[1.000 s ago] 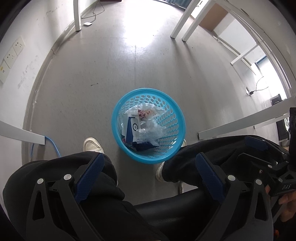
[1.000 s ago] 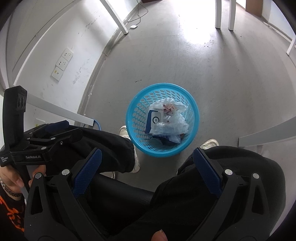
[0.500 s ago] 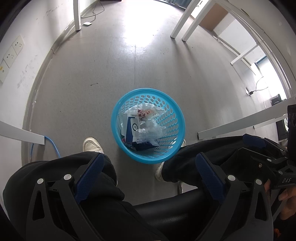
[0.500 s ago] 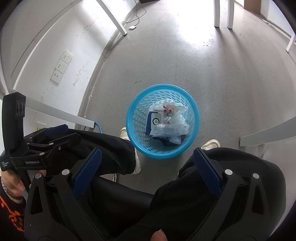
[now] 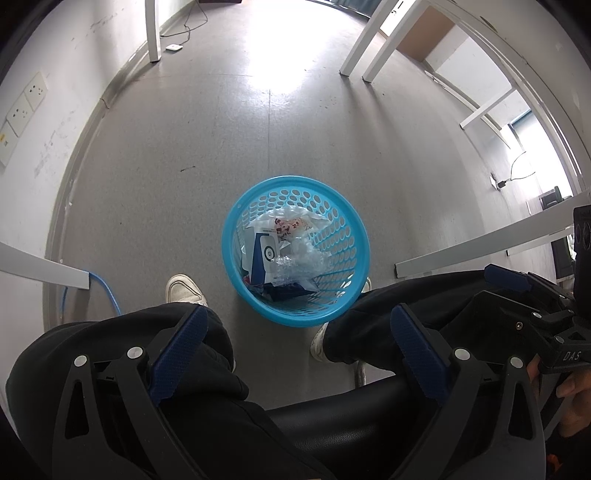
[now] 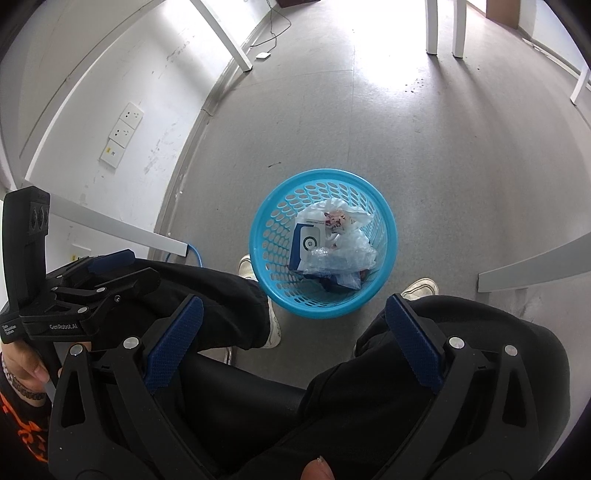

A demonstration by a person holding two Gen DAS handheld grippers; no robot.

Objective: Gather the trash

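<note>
The trash [image 5: 284, 254] lies inside the blue basket [image 5: 360, 236], which stands on the grey floor [image 5: 184, 155] between my two feet: clear crumpled plastic, a white and blue box on end and a small red-printed wrapper on top. My white shoes [image 5: 183, 290] sit just beside the basket's rim on either side. My knees in black trousers [image 6: 207, 291] frame it from below. My left gripper [image 5: 299, 347] hangs above my lap, its blue pads wide apart, holding nothing. My right gripper [image 6: 293, 338] is the same, spread and empty. White table legs [image 5: 152, 33] stand farther off.
</note>
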